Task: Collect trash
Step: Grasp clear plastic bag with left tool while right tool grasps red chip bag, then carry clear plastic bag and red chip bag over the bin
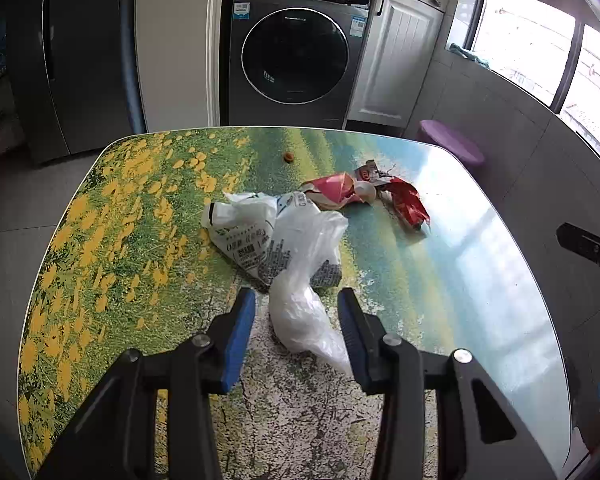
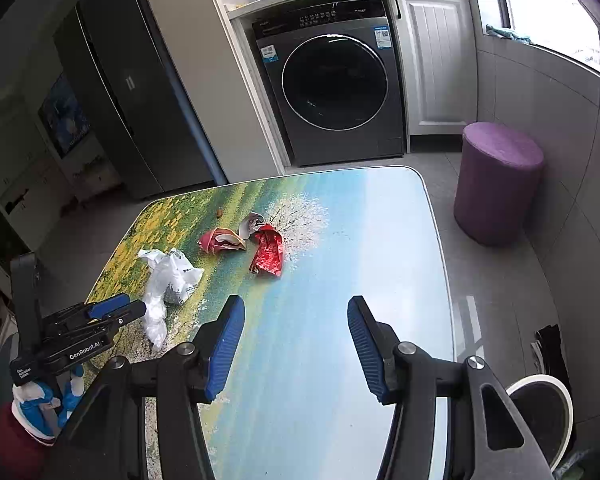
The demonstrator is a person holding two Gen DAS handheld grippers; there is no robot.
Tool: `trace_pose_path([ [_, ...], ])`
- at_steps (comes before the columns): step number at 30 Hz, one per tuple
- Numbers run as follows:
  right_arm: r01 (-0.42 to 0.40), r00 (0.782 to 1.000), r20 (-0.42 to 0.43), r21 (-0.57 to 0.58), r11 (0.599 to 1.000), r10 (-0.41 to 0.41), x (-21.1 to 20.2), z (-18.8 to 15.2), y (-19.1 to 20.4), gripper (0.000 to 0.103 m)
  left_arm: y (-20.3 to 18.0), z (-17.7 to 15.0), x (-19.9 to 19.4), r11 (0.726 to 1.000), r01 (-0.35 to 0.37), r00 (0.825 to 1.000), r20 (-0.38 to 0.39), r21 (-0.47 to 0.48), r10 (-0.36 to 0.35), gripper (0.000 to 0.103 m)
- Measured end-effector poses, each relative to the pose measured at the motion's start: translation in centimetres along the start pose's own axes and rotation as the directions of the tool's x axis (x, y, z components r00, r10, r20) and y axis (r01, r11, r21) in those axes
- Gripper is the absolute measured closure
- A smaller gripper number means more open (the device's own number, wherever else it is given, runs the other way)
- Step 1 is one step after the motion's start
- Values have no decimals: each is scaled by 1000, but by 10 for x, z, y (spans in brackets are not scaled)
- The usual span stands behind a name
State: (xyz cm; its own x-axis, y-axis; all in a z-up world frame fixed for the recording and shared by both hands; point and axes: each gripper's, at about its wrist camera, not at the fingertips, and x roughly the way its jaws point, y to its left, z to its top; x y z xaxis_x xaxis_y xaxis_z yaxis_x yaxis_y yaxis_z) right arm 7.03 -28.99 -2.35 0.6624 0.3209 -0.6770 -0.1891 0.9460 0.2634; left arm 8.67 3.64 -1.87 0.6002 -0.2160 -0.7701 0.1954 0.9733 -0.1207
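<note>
The left claw (image 1: 296,300) stands part-open astride the near tail of the white plastic bag (image 1: 284,248) on the table (image 1: 100,240), likely lined up to pinch it, while the empty right claw (image 2: 296,312) gapes over bare table, red wrappers (image 2: 266,256) farther off.

A crumpled white printed plastic bag (image 1: 276,240) lies near on the table (image 1: 100,240); beyond it to the right, a crushed pink carton (image 1: 332,192) and red wrapper (image 1: 408,204).
</note>
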Motion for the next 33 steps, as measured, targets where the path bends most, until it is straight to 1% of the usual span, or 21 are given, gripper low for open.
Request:
trace_pose_path([
  [4,-30,999,-45,-27,999,28,54,21,9,52,8,-1,18,1000,14,999,-34,-24,-15,62],
  [9,-60,994,-96,-53,997,54,108,35,16,52,14,2,31,998,50,997,-58,-49,-52,63],
  [11,-61,992,-111,-61,996,54,125,38,18,52,17,2,34,997,61,996,-63,-56,-64,73],
  [15,-62,990,-131,-91,994,50,145,39,25,53,18,2,33,997,64,996,-56,-46,-67,74],
  [18,-61,988,-144,-103,993,46,151,37,25,62,16,1,29,998,54,997,-48,-33,-56,75],
  [20,-47,989,-144,-121,992,29,152,35,26,73,14,0,25,999,44,998,-37,-28,-45,75],
  [22,-44,989,-148,-121,992,26,151,33,25,78,10,0,20,999,43,999,-26,-27,-44,75],
  [28,-44,989,-143,-110,993,28,135,22,23,84,-6,-6,-1,1000,18,1000,9,16,-18,75],
  [33,-57,992,-120,-88,995,46,103,4,23,87,-22,-16,-19,998,-14,1000,28,55,13,75],
])
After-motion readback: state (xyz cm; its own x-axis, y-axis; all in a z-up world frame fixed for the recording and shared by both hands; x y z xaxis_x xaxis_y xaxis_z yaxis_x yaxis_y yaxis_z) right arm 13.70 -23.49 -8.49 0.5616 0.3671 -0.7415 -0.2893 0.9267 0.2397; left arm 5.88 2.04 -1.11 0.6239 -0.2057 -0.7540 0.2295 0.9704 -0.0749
